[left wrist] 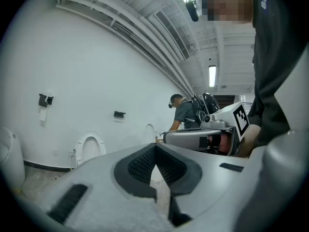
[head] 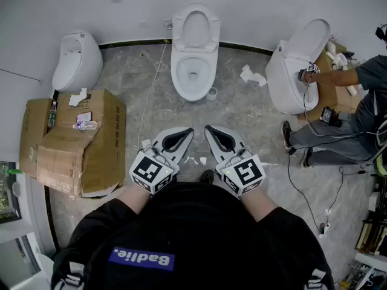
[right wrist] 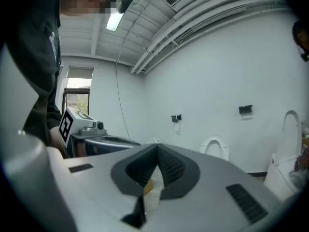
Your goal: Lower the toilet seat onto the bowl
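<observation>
The white toilet stands against the far wall, its seat (head: pixel 195 28) raised upright above the bowl (head: pixel 192 72). Both grippers hover low by my body, well short of the toilet and touching nothing. The left gripper (head: pixel 188 131) has its jaws shut tip to tip with nothing between them, and so does the right gripper (head: pixel 208 129). In the left gripper view the raised seat (left wrist: pixel 90 148) shows far off to the left of the shut tips (left wrist: pixel 155 147). The right gripper view has the seat (right wrist: pixel 215 147) to the right of its shut tips (right wrist: pixel 157 149).
A urinal (head: pixel 75 60) hangs at the left wall above a flattened cardboard box (head: pixel 72 139) with a bottle on it. At the right a person (head: pixel 354 104) works on a second toilet (head: pixel 297 65). Crumpled paper (head: pixel 252 75) and cables lie on the marble floor.
</observation>
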